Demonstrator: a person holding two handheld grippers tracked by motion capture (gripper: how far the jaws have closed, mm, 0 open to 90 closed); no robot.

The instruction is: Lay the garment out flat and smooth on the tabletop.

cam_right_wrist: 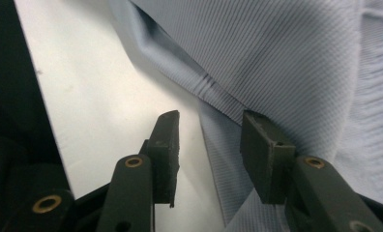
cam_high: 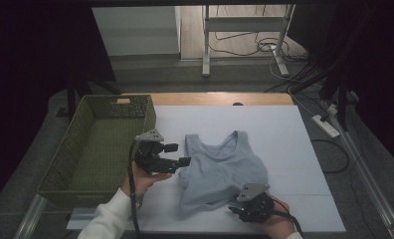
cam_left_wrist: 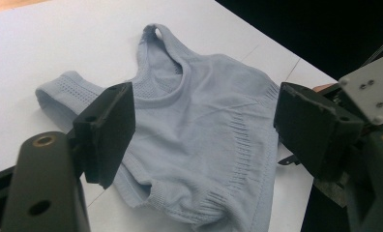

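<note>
grippers sit on either side of a pale blue knit tank top (cam_high: 220, 169), which lies crumpled in the middle of the white table top (cam_high: 294, 149), neckline towards the far edge and hem towards you. your left gripper (cam_high: 179, 154) hangs just off the garment's left edge, near the strap and armhole, jaws standing wide apart with nothing between them; in the left gripper view the whole top (cam_left_wrist: 204, 140) spreads out beyond the two black pads (cam_left_wrist: 110, 130), clear of both. your right gripper (cam_high: 235, 210) is down at the near right corner of the top, at the hem. its jaws are parted, and in the right gripper view a fold of the ribbed fabric (cam_right_wrist: 223, 145) runs between the pads (cam_right_wrist: 262, 154); one pad lies against the cloth, the other stands off over bare table, so no pinch there. a green woven basket (cam_high: 60, 184) stands at the table's left side, just beyond your left hand (cam_high: 143, 179), well apart from the top.
</note>
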